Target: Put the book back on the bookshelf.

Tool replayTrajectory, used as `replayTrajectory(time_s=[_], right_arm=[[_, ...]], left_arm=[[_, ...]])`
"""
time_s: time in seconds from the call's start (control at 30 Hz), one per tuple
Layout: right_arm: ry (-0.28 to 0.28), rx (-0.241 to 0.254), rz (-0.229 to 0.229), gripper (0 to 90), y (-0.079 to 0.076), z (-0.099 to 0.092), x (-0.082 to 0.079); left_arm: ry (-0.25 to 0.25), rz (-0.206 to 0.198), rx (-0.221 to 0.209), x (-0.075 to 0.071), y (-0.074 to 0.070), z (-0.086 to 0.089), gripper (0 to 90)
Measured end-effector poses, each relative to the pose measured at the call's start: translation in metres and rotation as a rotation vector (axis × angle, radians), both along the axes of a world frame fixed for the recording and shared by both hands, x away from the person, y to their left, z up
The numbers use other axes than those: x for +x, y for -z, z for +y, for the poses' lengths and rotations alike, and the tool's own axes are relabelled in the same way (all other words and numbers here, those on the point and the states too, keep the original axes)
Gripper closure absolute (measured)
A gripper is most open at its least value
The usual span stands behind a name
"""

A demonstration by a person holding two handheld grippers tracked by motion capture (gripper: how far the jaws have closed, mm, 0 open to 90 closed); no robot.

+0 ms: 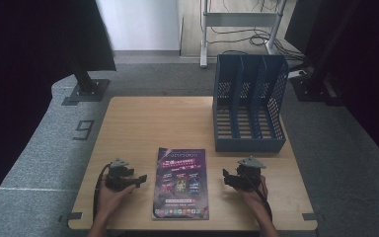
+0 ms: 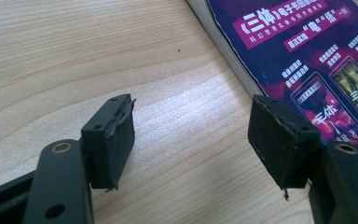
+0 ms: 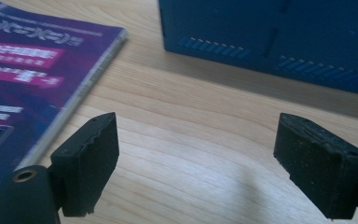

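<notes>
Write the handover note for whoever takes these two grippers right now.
Left gripper: open, holding nothing, low over the table just left of the purple-covered magazine.
Right gripper: open, holding nothing, just right of the magazine, in front of the blue three-slot plastic file rack.
Magazine: lies flat, cover up, at the near middle of the light wooden table, between both grippers, untouched.
Rack: upright at the far right, slots apparently empty.
Done: nothing yet.
Left: probably grasp the magazine and stand it in a slot.
</notes>
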State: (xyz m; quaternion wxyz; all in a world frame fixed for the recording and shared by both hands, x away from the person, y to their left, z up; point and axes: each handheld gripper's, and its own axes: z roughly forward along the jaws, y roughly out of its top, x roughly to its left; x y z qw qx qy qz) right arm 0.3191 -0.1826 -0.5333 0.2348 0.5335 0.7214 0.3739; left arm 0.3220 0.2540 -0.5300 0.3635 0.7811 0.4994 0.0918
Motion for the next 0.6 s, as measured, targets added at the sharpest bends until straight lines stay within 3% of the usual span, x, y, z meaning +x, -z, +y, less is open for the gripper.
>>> replayTrajectory(time_s=[0.6], right_arm=[[-0.091, 0.026, -0.042, 13.8, -0.023, 0.032, -0.001]], left_arm=[[0.005, -0.023, -0.037, -0.001, -0.005, -0.008, 32.3]])
